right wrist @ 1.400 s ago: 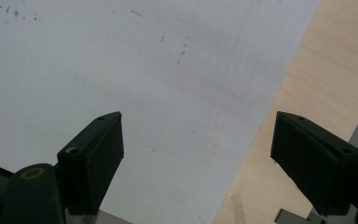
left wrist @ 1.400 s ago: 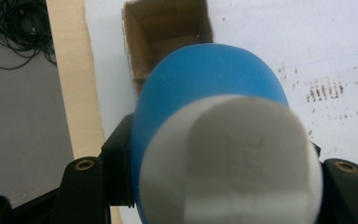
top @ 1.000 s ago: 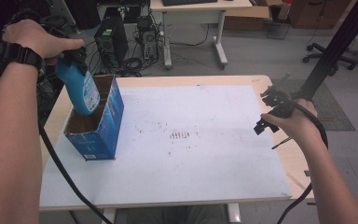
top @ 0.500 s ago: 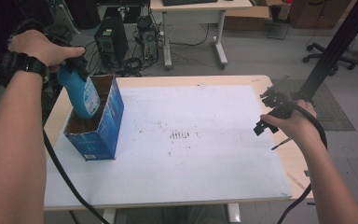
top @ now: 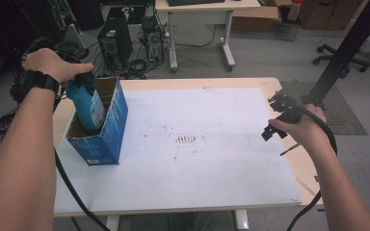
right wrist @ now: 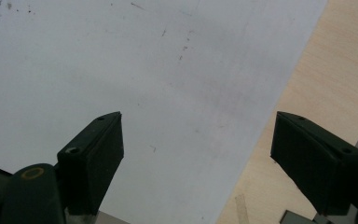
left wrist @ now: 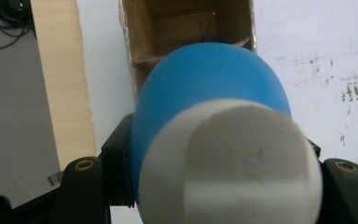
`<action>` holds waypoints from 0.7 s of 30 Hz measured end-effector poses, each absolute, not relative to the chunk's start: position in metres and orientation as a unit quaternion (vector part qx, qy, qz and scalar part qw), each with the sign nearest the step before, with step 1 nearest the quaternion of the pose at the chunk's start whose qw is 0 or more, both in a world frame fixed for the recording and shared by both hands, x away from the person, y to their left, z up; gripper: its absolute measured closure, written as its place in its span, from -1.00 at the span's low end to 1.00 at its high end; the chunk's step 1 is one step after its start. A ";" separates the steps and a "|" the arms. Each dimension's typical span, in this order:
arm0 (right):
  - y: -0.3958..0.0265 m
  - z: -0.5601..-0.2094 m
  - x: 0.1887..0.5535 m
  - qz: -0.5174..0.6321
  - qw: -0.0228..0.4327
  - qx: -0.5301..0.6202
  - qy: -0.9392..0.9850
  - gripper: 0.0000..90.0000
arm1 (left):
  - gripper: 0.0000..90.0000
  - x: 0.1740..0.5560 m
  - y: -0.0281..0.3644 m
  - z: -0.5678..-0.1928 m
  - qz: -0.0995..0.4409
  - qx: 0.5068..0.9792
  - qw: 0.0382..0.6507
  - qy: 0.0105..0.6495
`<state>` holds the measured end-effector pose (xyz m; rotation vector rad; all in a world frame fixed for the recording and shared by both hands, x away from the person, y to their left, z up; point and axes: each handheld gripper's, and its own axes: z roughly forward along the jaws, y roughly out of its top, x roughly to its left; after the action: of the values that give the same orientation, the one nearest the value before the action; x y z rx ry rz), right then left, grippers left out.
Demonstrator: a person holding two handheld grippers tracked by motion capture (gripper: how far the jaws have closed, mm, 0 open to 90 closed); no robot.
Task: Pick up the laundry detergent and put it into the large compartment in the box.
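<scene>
Blue bottle (top: 87, 105) sits clamped in my left gripper (left wrist: 205, 182), partly inside the cardboard box (top: 107, 130); my right gripper (right wrist: 196, 158) gapes empty over the tabletop (top: 212, 163).

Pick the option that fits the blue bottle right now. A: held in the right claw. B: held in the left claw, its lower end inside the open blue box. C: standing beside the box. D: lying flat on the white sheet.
B: the left claw grips the blue bottle, whose lower end sits inside the blue box.
</scene>
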<state>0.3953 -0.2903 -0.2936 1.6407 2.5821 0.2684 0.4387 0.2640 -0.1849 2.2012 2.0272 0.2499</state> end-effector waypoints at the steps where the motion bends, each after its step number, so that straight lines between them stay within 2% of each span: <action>1: -0.290 -0.294 0.395 0.087 0.035 0.535 0.840 -0.62 | -0.16 0.439 0.264 -0.187 0.083 0.731 0.068 0.674; 21: -0.287 -0.298 0.396 0.083 0.034 0.534 0.841 -0.62 | -0.16 0.445 0.266 -0.228 0.065 0.732 0.066 0.675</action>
<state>0.3959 -0.2873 -0.2978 1.6436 2.5858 0.2543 0.4450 0.2660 -0.2281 2.2082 2.0342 0.1966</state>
